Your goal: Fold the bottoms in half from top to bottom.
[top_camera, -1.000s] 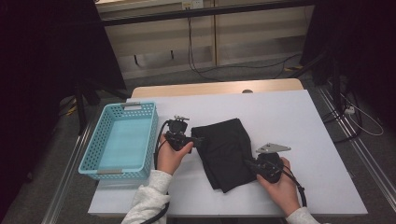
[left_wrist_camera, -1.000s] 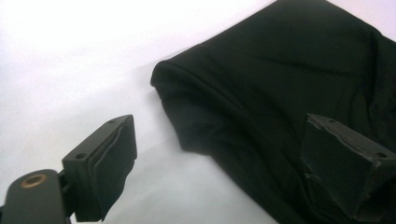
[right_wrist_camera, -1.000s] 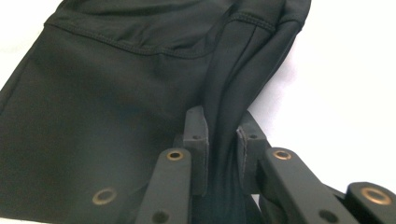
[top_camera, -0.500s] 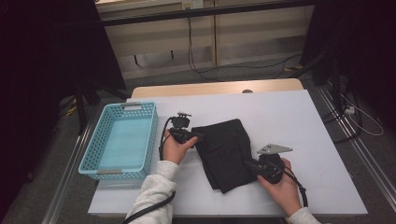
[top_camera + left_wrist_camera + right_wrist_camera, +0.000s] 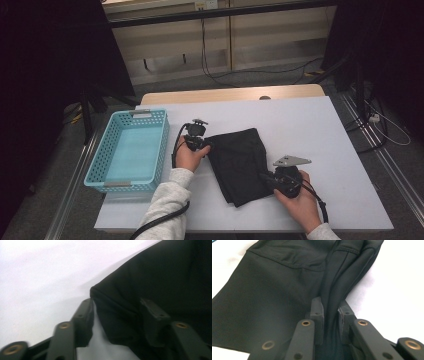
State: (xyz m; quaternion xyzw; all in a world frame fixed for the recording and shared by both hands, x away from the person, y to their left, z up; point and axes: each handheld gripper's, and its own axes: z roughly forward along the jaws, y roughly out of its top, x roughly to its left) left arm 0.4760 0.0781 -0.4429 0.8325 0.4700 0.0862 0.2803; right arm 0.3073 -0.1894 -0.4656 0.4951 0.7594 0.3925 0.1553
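Note:
A folded black cloth (image 5: 240, 162) lies in the middle of the white table (image 5: 320, 120). My left gripper (image 5: 207, 145) is at its near-left corner. In the left gripper view the cloth (image 5: 155, 277) bulges between the jaws of the left gripper (image 5: 116, 302), which have just been closing but still stand apart, not pinching it. My right gripper (image 5: 265, 176) is at the cloth's right edge. In the right gripper view the right gripper (image 5: 329, 306) is shut on a raised fold of the cloth (image 5: 274, 290).
A light blue plastic basket (image 5: 162, 145) stands on the table's left side, close to my left hand. A wooden strip runs along the table's far edge. Bare white surface lies to the right and beyond the cloth.
My left hand has slid a little up and right onto the cloth's corner, and its jaws have narrowed around it. The right hand and its grip have not moved.

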